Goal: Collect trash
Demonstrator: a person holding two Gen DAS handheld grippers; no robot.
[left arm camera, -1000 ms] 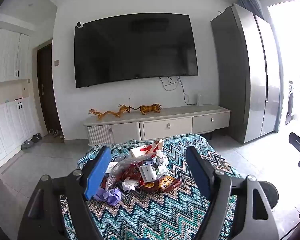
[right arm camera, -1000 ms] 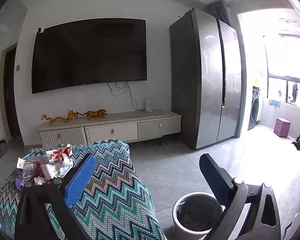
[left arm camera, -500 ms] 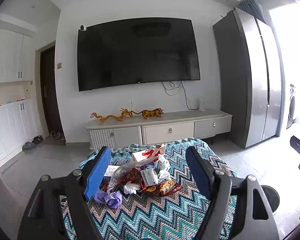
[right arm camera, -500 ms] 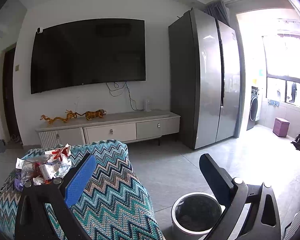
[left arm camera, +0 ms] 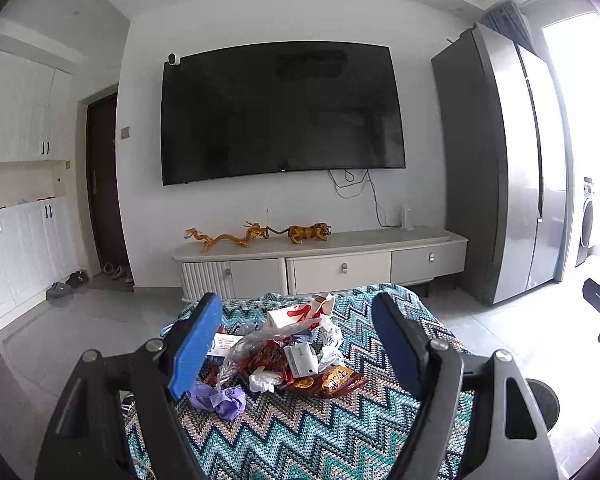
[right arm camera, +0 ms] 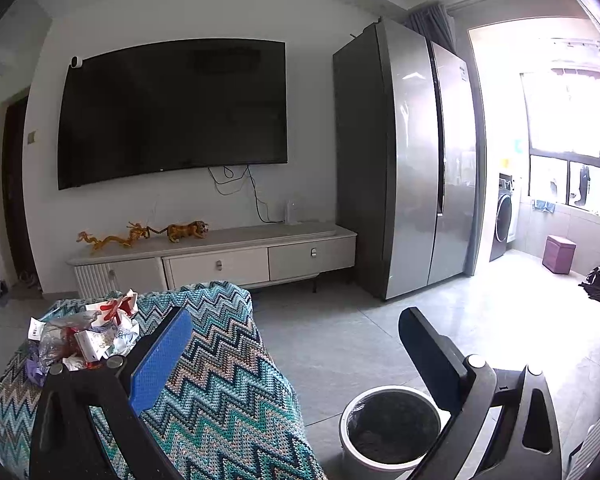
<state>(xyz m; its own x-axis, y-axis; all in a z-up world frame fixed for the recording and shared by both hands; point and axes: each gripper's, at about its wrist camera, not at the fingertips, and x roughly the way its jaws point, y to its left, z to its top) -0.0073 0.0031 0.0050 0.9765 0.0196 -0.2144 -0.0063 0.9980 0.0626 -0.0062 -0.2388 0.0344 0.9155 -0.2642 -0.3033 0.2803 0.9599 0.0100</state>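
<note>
A pile of trash [left arm camera: 292,356] lies on a table under a teal zigzag blanket [left arm camera: 320,432]: a red and white carton [left arm camera: 300,314], clear plastic wrap, red snack wrappers, white crumpled paper and a purple wad [left arm camera: 220,396]. My left gripper [left arm camera: 296,304] hangs open just short of the pile, with nothing between its blue pads. In the right wrist view the pile [right arm camera: 84,332] sits at the far left. My right gripper [right arm camera: 296,314] is open and empty, over the blanket's right edge and the floor. A white bin with a black liner [right arm camera: 392,424] stands on the floor below it.
A low white TV cabinet [left arm camera: 320,264] with golden figurines stands against the wall under a large TV. A tall steel fridge [right arm camera: 412,160] is to the right. Grey tiled floor [right arm camera: 360,336] lies between table, bin and fridge. The bin's rim [left arm camera: 544,400] shows beside the table.
</note>
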